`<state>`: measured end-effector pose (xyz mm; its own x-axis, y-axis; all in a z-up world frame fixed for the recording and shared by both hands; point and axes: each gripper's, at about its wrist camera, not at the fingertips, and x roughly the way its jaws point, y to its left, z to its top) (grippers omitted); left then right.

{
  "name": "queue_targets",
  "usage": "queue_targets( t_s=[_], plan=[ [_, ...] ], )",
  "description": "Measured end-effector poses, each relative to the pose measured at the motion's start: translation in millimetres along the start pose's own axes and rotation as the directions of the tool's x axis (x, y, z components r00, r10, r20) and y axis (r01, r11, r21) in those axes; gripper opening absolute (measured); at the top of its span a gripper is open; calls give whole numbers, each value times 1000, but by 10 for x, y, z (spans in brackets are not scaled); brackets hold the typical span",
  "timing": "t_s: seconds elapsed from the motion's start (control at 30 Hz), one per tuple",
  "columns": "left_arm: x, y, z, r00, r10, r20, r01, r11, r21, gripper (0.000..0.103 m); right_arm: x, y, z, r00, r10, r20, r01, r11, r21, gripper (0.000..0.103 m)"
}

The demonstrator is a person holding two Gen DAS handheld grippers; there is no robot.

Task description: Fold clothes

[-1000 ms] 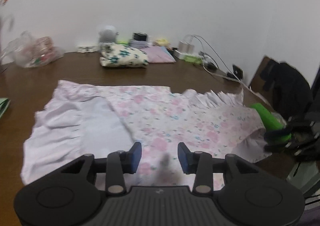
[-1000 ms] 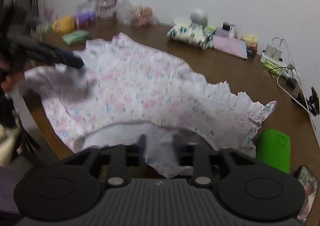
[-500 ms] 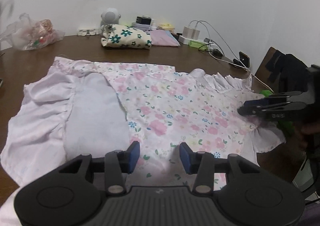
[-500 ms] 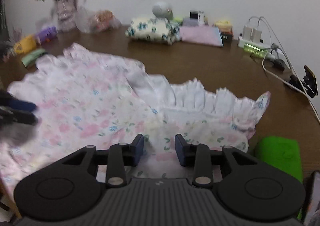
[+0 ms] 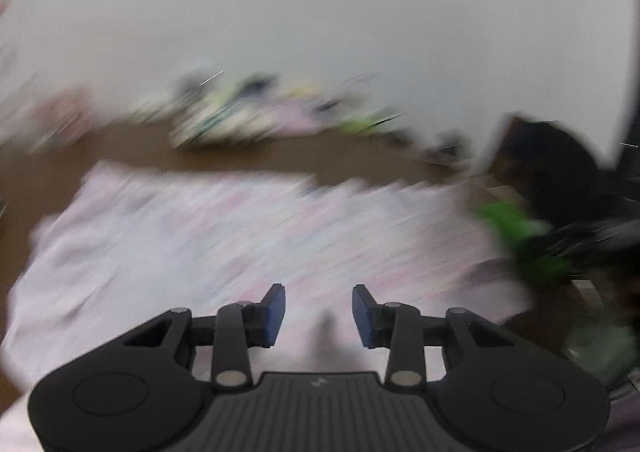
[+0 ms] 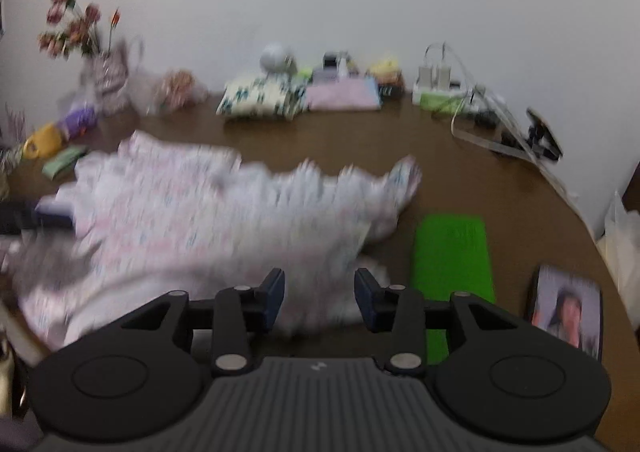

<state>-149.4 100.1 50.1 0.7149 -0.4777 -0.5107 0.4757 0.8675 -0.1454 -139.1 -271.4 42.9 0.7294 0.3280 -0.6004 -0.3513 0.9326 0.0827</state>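
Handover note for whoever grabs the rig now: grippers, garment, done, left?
Left gripper: open, nothing between the pads, over the near edge of the garment. View is badly blurred.
Right gripper: jaws opening, nothing held, over the garment's near right part.
Garment: floral, spread on the brown table, ruffled end beside the green pad. Whether any part is folded over, the blur hides.
Done: two folded pieces lie at the back by the wall.
Left: fold this garment; probably grip the near edge first.

text: none readable | labels: none | frames blurred
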Motion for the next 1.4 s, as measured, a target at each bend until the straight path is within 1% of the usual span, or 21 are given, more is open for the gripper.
queue_targets(
  t_s=[0.07, 0.17, 0.2, 0.23, 0.3, 0.43, 0.53, 0.63, 0.73, 0.83, 0.9, 0.97, 1.0, 1.03, 1.1, 1.17, 1.2, 1.23, 1.27, 1.33, 1.4],
  plan=[
    [73, -278, 98, 995, -99, 16, 97, 992, 78, 44, 25, 73, -114, 999, 27, -30, -27, 1000, -7, 39],
    [395, -660, 105, 977, -204, -57, 211, 965, 155, 44, 166, 155, -199, 999, 10, -44, -10, 1000, -13, 38],
    [509, -802, 84, 971, -222, -88, 235, 954, 188, 44, 215, 160, -200, 999, 1, -38, -2, 1000, -16, 33],
    [616, -937, 59, 964, -237, -117, 258, 940, 222, 44, 229, 165, -172, 1000, -4, -25, 4, 1000, -18, 14],
    [762, -1113, -17, 955, -253, -153, 287, 916, 280, 44, 205, 162, -114, 1000, -7, 17, 7, 1000, -15, 5],
    [992, -1249, -126, 962, -186, -199, 242, 920, 307, 42, 64, 71, 85, 996, 24, 87, -23, 1000, -10, 2],
    [1060, -1128, -111, 964, -172, -205, 223, 939, 261, 4, -25, -54, 318, 988, 79, 133, -82, 996, 18, 1],
    [1037, -939, -77, 970, -167, -178, 201, 960, 196, 4, -90, -131, 577, 978, 125, 167, -132, 991, 33, 1],
    [975, -727, -68, 978, -146, -148, 164, 979, 117, 4, -15, -101, 802, 978, 83, 191, -90, 996, 29, 2],
    [1016, -520, -51, 982, -121, -143, 127, 991, 35, 4, 233, -67, 937, 989, -1, 149, -2, 1000, 20, 8],
    [1025, -436, -55, 983, -122, -139, 124, 992, 7, 4, 254, -7, 883, 992, 28, 123, -27, 1000, -11, 12],
    [1041, -366, -64, 981, -135, -136, 132, 991, -29, 4, 168, 69, 716, 990, 106, 91, -101, 993, -55, 49],
    [1049, -346, -67, 981, -139, -136, 135, 990, -40, 4, 126, 110, 621, 989, 130, 74, -124, 989, -80, 72],
    [1057, -326, -67, 980, -143, -135, 138, 989, -51, 4, 85, 151, 525, 987, 152, 56, -146, 984, -103, 77],
    [1067, -293, -49, 980, -149, -134, 142, 988, -63, 4, 89, 205, 316, 985, 172, 16, -169, 980, -106, 76],
    [1076, -274, -45, 979, -154, -135, 146, 987, -67, 4, 163, 238, 150, 986, 168, -19, -169, 981, -95, 71],
    [1081, -270, -50, 978, -156, -136, 148, 987, -69, 4, 232, 244, 88, 987, 155, -34, -158, 984, -82, 60],
    [1084, -268, -54, 978, -158, -137, 149, 986, -71, 4, 304, 242, 66, 990, 136, -39, -138, 988, -63, 45],
    [1075, -274, -57, 978, -156, -138, 147, 986, -73, 4, 370, 217, 68, 992, 121, -35, -122, 992, -43, 36],
    [1042, -307, -71, 979, -150, -138, 141, 987, -73, 4, 458, 160, 83, 994, 100, -33, -101, 995, -16, 6],
    [1024, -307, -78, 981, -138, -137, 129, 989, -78, 4, 389, 134, 165, 990, 142, -24, -142, 990, -22, 3]
  ],
)
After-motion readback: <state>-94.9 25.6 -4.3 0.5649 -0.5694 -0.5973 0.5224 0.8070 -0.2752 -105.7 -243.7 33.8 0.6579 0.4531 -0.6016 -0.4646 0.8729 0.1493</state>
